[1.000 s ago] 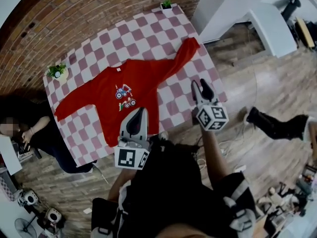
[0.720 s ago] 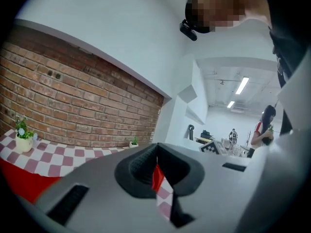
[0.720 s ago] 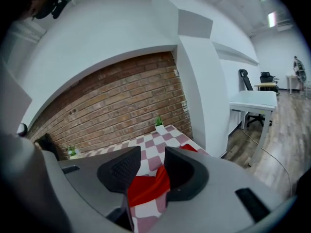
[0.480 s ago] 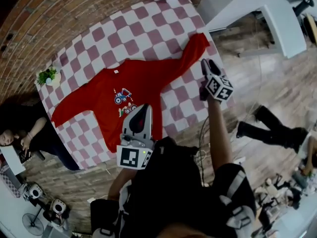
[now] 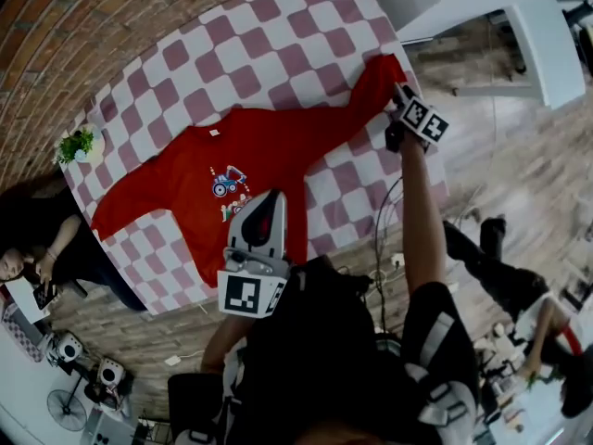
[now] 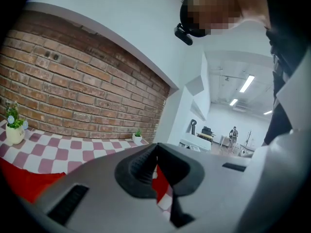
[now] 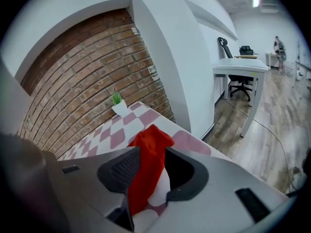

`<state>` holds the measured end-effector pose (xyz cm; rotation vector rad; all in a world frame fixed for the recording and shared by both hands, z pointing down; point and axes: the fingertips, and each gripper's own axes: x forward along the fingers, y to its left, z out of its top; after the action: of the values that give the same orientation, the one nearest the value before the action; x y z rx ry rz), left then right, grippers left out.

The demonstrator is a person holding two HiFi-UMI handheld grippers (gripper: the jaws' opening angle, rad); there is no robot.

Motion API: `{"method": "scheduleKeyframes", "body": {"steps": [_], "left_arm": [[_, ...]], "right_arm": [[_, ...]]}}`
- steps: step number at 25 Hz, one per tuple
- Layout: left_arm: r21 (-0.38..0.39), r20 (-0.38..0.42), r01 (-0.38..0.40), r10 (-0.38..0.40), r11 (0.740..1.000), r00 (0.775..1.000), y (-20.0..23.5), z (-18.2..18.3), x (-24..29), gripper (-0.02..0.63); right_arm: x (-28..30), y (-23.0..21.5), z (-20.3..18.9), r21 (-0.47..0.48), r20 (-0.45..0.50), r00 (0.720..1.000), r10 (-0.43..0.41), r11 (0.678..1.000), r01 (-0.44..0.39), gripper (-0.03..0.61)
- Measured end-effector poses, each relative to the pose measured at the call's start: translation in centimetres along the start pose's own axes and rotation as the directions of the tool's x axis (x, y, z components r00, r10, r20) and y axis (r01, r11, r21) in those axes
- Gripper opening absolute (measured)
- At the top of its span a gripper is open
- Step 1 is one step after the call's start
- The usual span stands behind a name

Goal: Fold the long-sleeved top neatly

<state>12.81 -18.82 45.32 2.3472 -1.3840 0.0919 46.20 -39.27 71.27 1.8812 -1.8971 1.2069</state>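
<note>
Top (image 5: pixel 243 156), soft red, flat on checked cloth (image 5: pixel 278 54); left gripper (image 6: pixel 156 148) jaws closed, empty; right gripper (image 7: pixel 148 171) jaws wide, sleeve (image 7: pixel 149 147) between.

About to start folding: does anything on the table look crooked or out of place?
Nothing spilled or damaged. The red top lies flat, but its sleeves are uneven: the sleeve by the right gripper sticks out toward the table's far corner, the other sleeve droops toward the hem side.
</note>
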Motion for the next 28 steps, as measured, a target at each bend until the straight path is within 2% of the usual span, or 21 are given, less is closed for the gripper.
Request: {"method": "scheduleKeyframes", "body": {"steps": [7,10,13,18,28], "left_arm": [[-0.007,-0.001,-0.008,0.008,1.0,1.0,0.8,-0.4,0.5,0.008],[-0.008,-0.004,-0.008,0.008,1.0,1.0,1.0,-0.5,0.4,0.008],[-0.007,0.0,-0.006,0.006,1.0,1.0,0.9,-0.5,0.1,0.008],[-0.001,0.01,-0.001,0.001,1.0,1.0,0.4,-0.2,-0.7,0.008],[0.023,0.069,-0.011,0.01,1.0,0.998,-2.0,1.8,-4.4,0.008]], "right_arm": [[2.3,-1.5,-1.7,0.0,-0.076,0.996,-0.035,0.999,0.035,0.148],[2.5,-1.5,-1.8,-0.014,-0.101,0.994,-0.031,0.999,0.03,0.09],[2.1,-1.3,-1.8,-0.011,-0.111,0.993,-0.026,1.0,0.025,0.068],[0.2,-0.9,-0.7,-0.026,-0.054,0.998,-0.016,1.0,0.014,0.054],[-8.7,3.6,2.7,-0.154,0.108,0.994,0.028,0.988,-0.011,0.051]]}}
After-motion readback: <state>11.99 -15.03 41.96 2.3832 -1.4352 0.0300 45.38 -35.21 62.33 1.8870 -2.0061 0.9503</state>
